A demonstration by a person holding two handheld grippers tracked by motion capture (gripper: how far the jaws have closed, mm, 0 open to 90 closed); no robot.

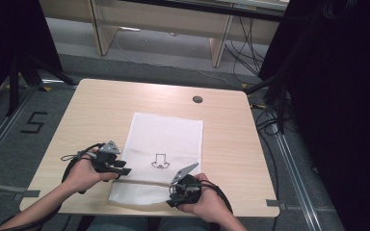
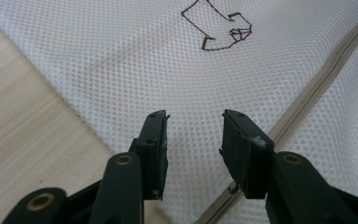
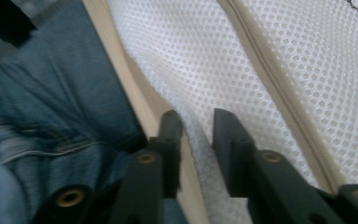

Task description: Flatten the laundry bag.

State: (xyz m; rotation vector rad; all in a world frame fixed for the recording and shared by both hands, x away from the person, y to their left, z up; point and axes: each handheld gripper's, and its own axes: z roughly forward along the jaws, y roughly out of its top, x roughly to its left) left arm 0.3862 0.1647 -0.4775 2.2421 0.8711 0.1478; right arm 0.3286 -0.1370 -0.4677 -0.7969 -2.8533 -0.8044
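Note:
A white mesh bag (image 1: 166, 139) lies flat on the wooden table (image 1: 96, 110), with a small dark line drawing (image 1: 160, 162) on it and a zipper (image 2: 307, 102) running near its front end. My left gripper (image 1: 124, 171) is at the bag's left edge. In the left gripper view it (image 2: 193, 116) stands open just above the mesh (image 2: 121, 60), with nothing between the jaws. My right gripper (image 1: 172, 196) is at the bag's near right corner. In the right gripper view it (image 3: 196, 114) is open, and the bag's front hem (image 3: 193, 135) runs into the gap between the jaws.
A dark round grommet (image 1: 197, 99) sits in the table's far side. The table's front edge (image 3: 121, 70) lies right by the right jaws, with the person's jeans (image 3: 51, 116) below it. Tripod legs and cables (image 1: 270, 86) stand to the right.

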